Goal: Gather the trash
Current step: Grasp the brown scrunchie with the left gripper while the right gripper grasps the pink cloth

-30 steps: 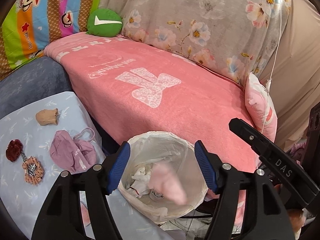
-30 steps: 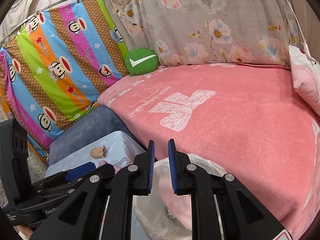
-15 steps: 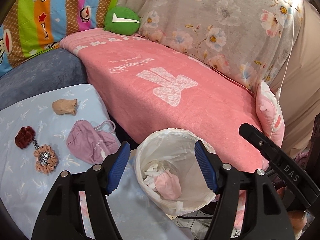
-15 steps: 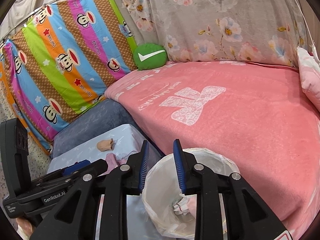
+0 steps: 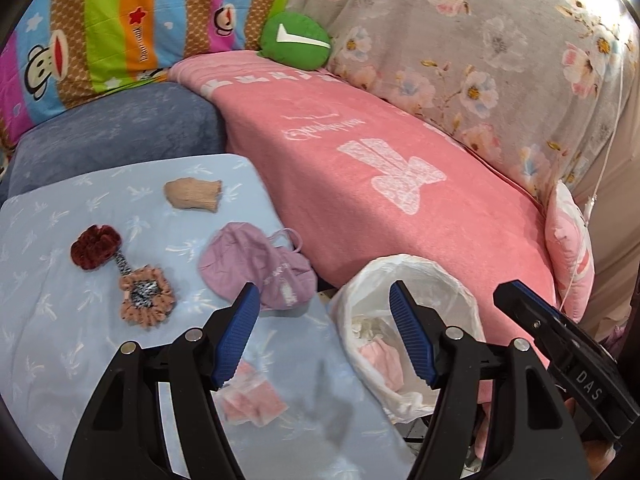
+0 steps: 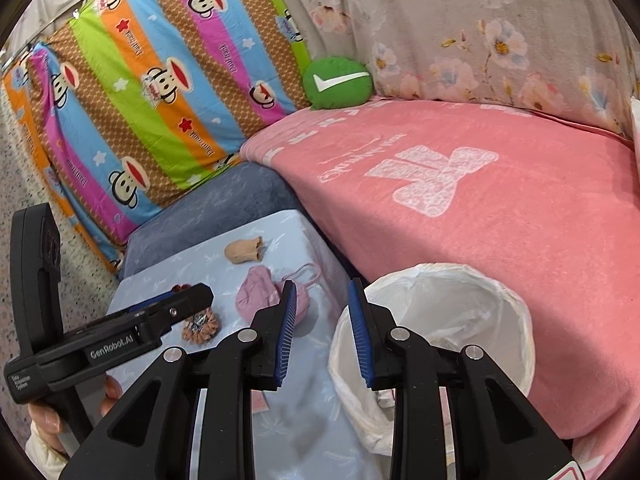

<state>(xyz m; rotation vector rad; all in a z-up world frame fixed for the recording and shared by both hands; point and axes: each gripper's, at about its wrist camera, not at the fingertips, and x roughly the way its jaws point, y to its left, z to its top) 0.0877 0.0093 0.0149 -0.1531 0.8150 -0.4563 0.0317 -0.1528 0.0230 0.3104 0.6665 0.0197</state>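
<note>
Left gripper (image 5: 320,332) hangs over the near edge of the table (image 5: 60,320), which is covered w/ a pale blue cloth; jaws stand wide apart, nothing between the pads. Below & between them lies a pink crumpled wrapper (image 5: 250,396), blurred, flat on the cloth, nearer the left pad than the right, not touched. Just beyond the left pad sits a mauve pouch (image 5: 256,268) w/ a cord loop; further back a tan knitted bit (image 5: 194,195), and to the left a dark red scrunchie (image 5: 95,246) joined to a brown flower scrunchie (image 5: 147,295). Trash bin (image 5: 440,280) w/ a white liner stands beside the table, against the pink blanket (image 5: 400,168) on the bed; its mouth sits behind the right pad, w/ white paper scraps & a pink piece inside. Right gripper (image 6: 322,332) has a narrower gap, jaws apart w/ nothing in them; the gap shows table edge, the bin rim (image 6: 500,280) lies just right of the right pad, the pouch (image 6: 256,292) just left of the left pad. A bit of pink wrapper (image 6: 258,402) peeks out under the left jaw, low in frame. The left gripper's body (image 6: 120,332) shows at left in the right wrist view, a hand (image 6: 48,420) on its handle. A green round cushion (image 5: 295,40) sits far back.
</note>
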